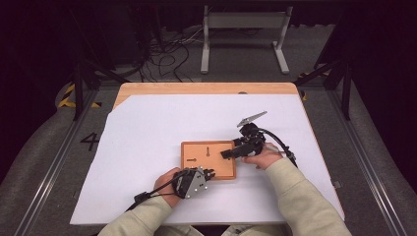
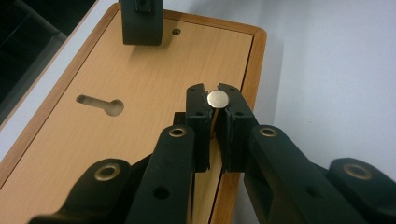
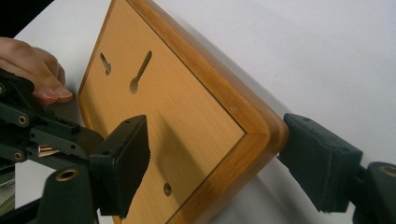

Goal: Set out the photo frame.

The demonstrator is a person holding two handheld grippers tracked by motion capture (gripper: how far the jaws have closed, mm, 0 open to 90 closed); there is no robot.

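Pinching a small brass pin (image 2: 217,98), the left gripper (image 1: 209,173) sat at the wooden board's (image 1: 220,167) 5 o'clock edge; right gripper (image 1: 227,154) straddled its 3 o'clock corner, jaws wide, not gripping.

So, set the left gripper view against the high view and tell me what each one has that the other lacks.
Left gripper view alone: a small round metal disc pinched at the tips of the left gripper, and a small round hole near the board's far edge.

High view alone: the whole white table cover, the person's sleeves, the floor cables and a metal stand beyond the table.

Both: the wooden board with its keyhole slot, and the right gripper at the board's edge.
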